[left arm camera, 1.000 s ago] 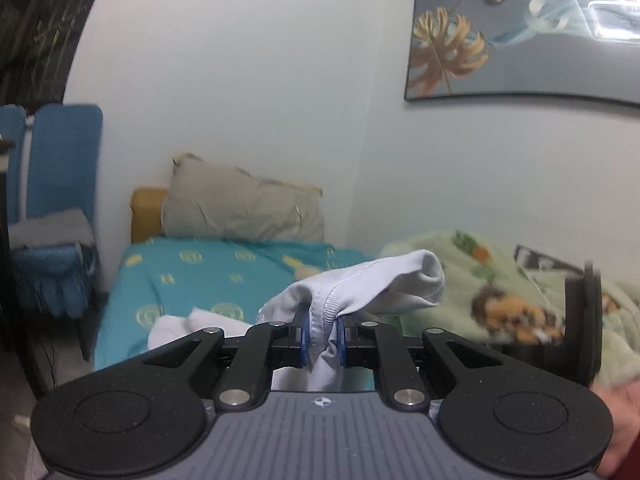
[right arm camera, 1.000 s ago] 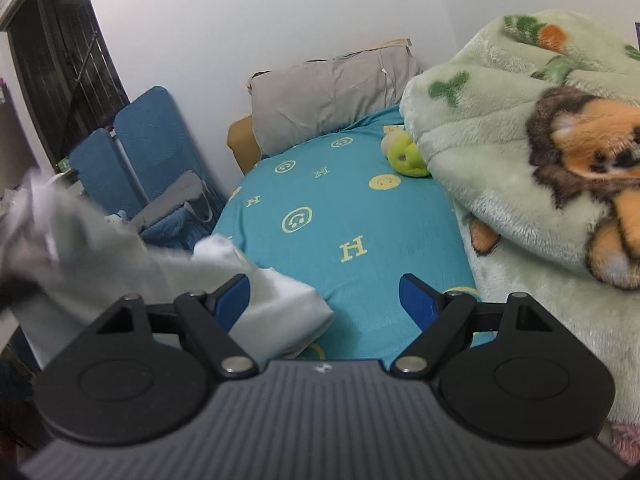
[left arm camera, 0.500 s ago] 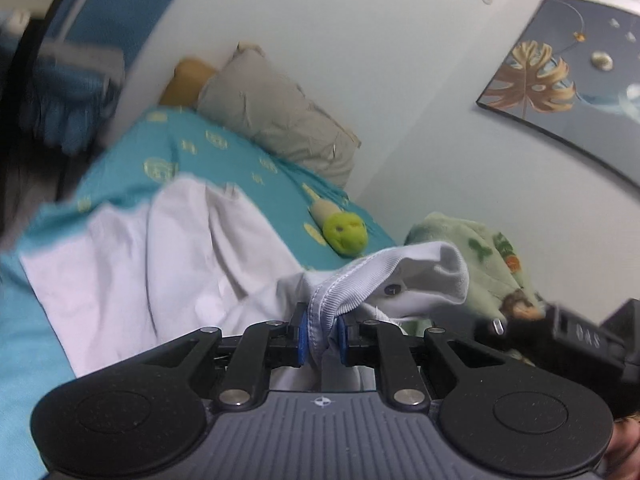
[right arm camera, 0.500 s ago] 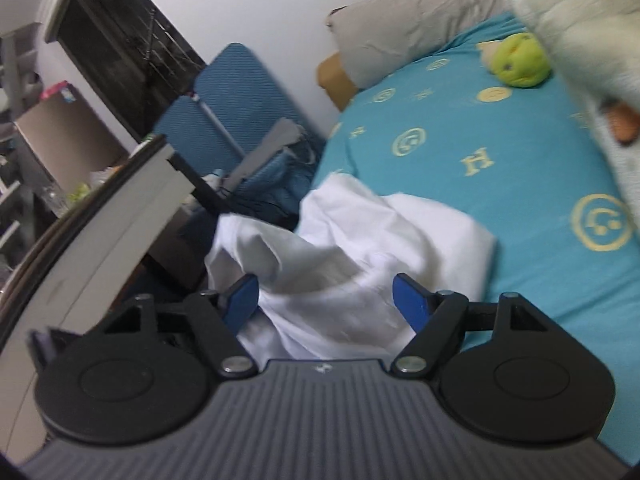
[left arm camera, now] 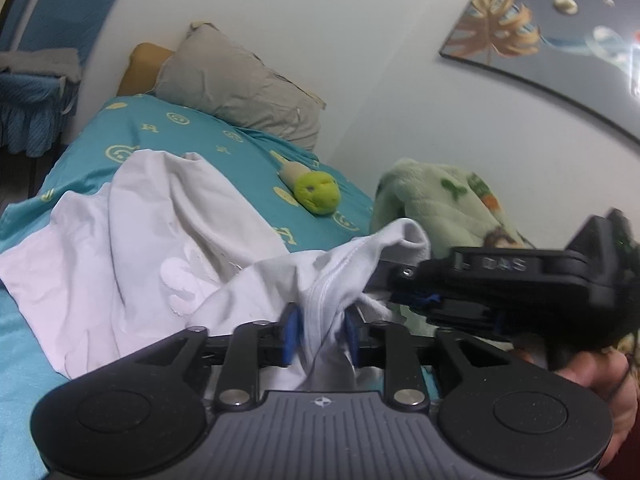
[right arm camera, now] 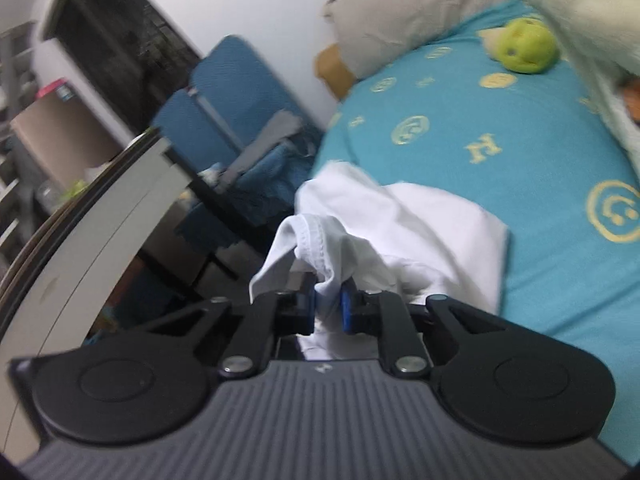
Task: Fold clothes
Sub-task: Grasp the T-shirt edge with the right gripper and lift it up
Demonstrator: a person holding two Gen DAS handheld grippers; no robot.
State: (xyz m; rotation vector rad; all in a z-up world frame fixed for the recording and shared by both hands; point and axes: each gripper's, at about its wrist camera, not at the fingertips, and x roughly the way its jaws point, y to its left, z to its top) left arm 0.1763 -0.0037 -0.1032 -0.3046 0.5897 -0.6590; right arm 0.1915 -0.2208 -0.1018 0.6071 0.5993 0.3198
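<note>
While the lettering "DAS" shows on your right gripper [left arm camera: 404, 296], its jaws have just closed, clenched on the white shirt's [left arm camera: 140, 256] hem above the teal bed [right arm camera: 520, 152]. Your left gripper [left arm camera: 318, 330] has just been opening, cloth loose between its pads.
</note>
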